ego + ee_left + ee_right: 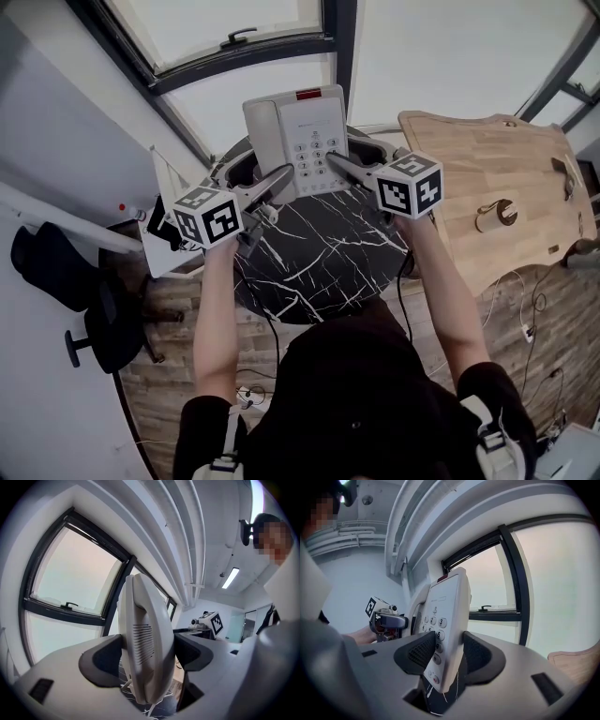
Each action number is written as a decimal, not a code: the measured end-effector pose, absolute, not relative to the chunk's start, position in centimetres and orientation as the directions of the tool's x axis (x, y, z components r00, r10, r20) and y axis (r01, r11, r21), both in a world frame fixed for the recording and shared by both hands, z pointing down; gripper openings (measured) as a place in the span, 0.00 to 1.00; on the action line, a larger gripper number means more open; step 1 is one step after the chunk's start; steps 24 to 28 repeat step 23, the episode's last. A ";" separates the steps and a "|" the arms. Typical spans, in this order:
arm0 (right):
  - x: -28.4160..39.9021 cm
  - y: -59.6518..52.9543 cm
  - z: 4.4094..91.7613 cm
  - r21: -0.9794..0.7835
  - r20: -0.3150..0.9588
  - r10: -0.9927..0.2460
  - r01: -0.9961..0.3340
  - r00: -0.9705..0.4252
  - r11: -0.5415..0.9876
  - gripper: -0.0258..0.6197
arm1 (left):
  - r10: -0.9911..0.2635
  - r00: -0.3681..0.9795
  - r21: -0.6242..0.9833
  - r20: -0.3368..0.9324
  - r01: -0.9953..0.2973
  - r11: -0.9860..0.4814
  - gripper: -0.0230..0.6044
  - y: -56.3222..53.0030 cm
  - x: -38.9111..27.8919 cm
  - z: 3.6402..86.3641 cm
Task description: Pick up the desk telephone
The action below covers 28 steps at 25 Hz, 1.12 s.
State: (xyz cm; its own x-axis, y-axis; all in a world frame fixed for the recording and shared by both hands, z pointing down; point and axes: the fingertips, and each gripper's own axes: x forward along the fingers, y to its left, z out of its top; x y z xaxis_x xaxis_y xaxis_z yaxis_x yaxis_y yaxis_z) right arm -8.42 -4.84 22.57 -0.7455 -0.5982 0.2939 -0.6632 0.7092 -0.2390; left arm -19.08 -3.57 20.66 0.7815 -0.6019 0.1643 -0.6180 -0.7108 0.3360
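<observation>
The desk telephone [298, 141] is held in the air over the 12 o'clock edge of the round black marble counter [309, 267], with nothing seen to support it from below. It is gripped on two sides. The left claw [284, 176] is clamped on it from about 8 o'clock, and in the left gripper view its pads are pressed across the handset side, so the handset is pinned against the base. The right claw [337, 161] is clamped on the keypad edge from about 4 o'clock, one pad lying on the number keys and the other on the back.

The lift is judged to be under way, and it is done well if both claws are raised together at one pace, so that the body is not twisted between them. The squeeze on each side should be kept even. The right-hand pad on the keys is judged the weaker hold, since smooth plastic buttons can give or slide. The telephone is best kept near level and moved slowly. Any cord beneath it should be watched for a snag on the counter edge.
</observation>
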 end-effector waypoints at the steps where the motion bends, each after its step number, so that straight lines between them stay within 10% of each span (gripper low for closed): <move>1: -8.4 -4.8 22.5 -0.239 0.292 -0.600 -0.664 -0.745 0.709 0.36 | -0.603 0.781 0.332 0.164 -0.619 -0.711 0.62 -3.5 -19.1 20.5; 28: -7.8 -4.5 21.6 -0.218 0.269 -0.609 -0.663 -0.746 0.716 0.35 | -0.605 0.777 0.315 0.172 -0.625 -0.714 0.62 -3.1 -18.5 20.0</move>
